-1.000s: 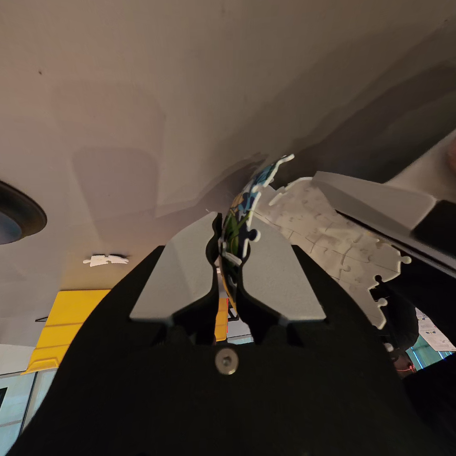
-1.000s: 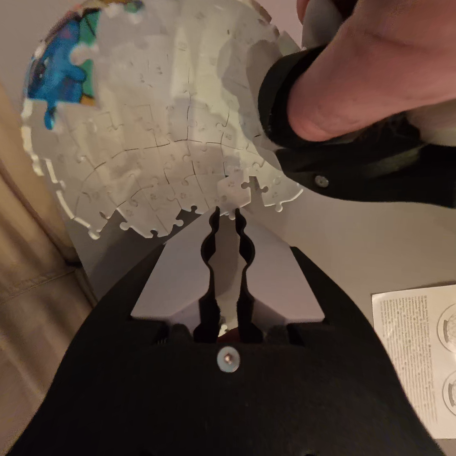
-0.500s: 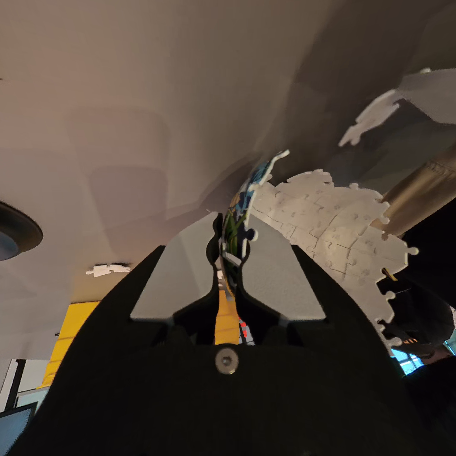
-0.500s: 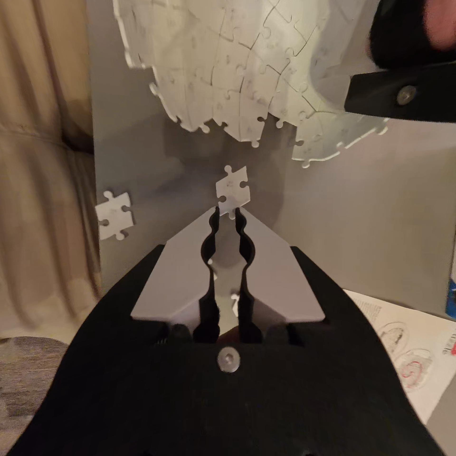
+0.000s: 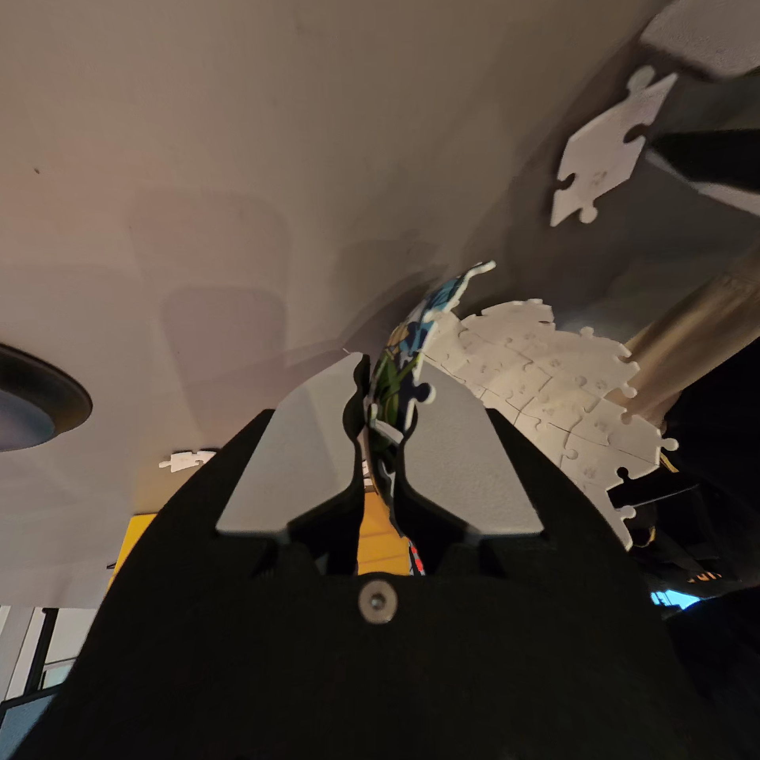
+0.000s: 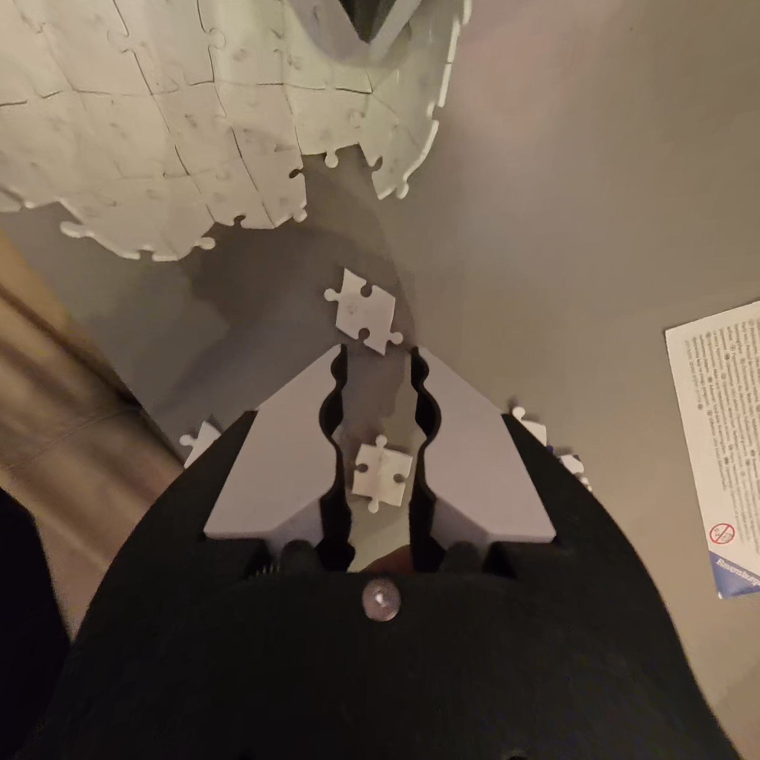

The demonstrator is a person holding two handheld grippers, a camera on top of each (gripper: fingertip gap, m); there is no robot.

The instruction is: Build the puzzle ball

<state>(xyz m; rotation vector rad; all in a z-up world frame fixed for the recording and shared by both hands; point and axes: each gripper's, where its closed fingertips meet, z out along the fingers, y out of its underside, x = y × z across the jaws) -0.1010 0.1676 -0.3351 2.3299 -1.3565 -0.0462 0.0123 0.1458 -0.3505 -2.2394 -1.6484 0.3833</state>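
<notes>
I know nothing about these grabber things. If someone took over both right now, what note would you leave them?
Left gripper: jaws shut on the rim of the half-built puzzle ball, held up off the table.
Right gripper: jaws open, empty. A loose piece sits just past its tips, and a second piece lies on the table between the jaws.
Done: a large curved section is joined.
Left: probably grip a loose piece and fit it into the ragged edge.
</notes>
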